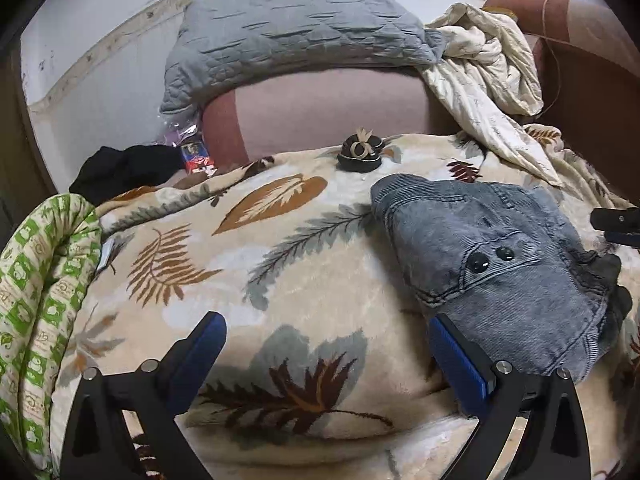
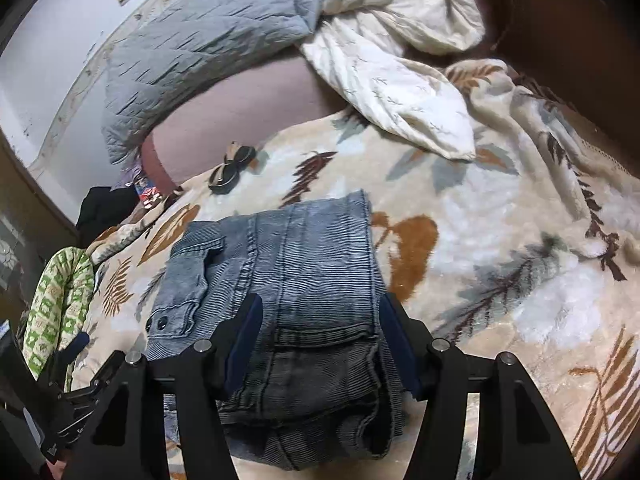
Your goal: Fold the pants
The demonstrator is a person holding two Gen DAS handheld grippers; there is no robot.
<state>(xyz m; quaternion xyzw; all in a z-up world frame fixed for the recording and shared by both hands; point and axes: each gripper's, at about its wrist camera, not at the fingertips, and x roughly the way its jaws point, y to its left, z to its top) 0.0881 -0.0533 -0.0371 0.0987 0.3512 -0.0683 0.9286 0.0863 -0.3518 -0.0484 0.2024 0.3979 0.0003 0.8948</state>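
The pants (image 1: 504, 256) are grey-blue corduroy, folded into a compact stack on a leaf-patterned blanket (image 1: 248, 280). In the left wrist view they lie at the right; my left gripper (image 1: 326, 336) is open and empty over the blanket, its right finger (image 1: 460, 356) beside the stack's near-left edge. In the right wrist view the pants (image 2: 296, 264) fill the middle. My right gripper (image 2: 320, 332) is open, its jaws straddling the near end of the stack without pinching it. The right gripper's tip shows at the left view's right edge (image 1: 616, 222).
A grey quilted pillow (image 1: 288, 36) and a crumpled cream sheet (image 1: 484, 60) lie against the brown sofa back (image 1: 328, 108). A small dark hair accessory (image 1: 360, 152) sits on the blanket behind the pants. A green-patterned roll (image 1: 44, 292) and black cloth (image 1: 124, 168) are at the left.
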